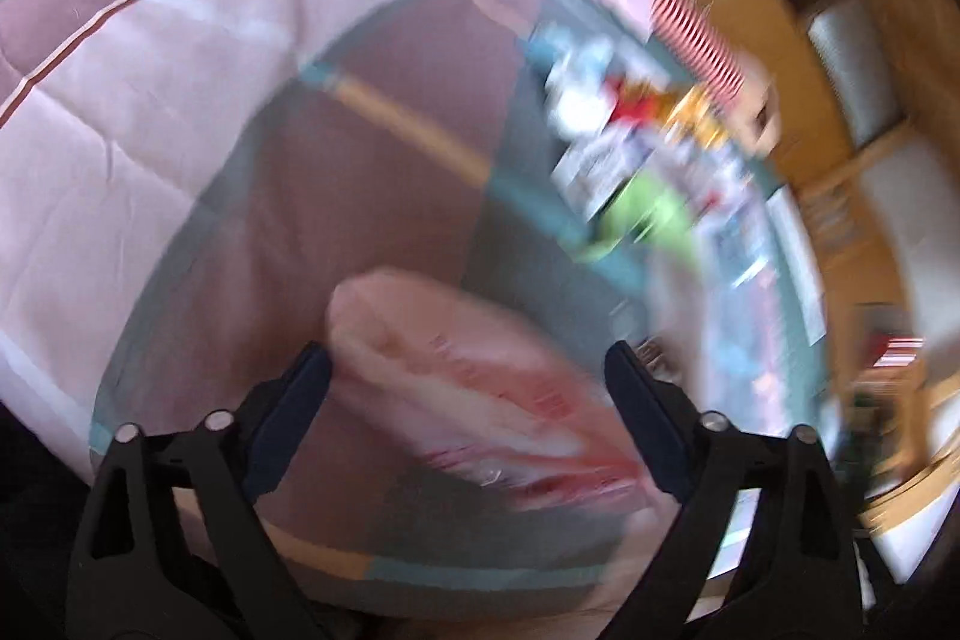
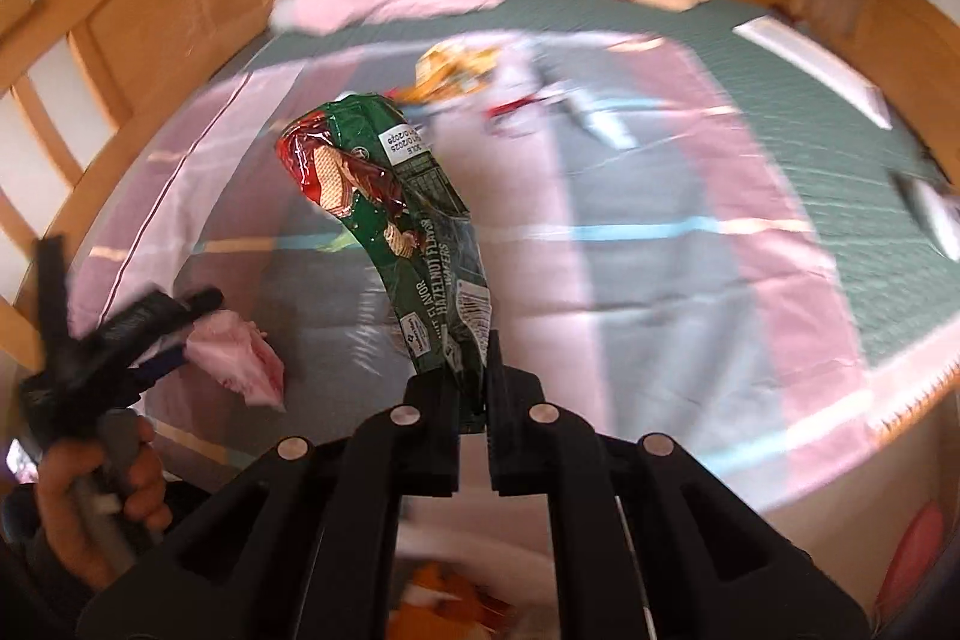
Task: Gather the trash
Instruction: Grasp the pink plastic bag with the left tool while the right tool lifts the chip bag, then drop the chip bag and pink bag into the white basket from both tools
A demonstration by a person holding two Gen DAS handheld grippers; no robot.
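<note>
Pinching a green wafer bag (image 2: 396, 226) mid-frame, the right gripper (image 2: 473, 400) is clenched. The left gripper (image 1: 468, 388) gapes around a pink wrapper (image 1: 480, 388).

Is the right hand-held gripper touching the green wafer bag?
Touching. The right wrist view shows the right hand-held gripper shut on the green wafer bag's lower end.

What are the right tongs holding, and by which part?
The right tongs are shut on the green hazelnut wafer wrapper, pinched at its bottom end; the rest of it sticks up above the bed.
</note>
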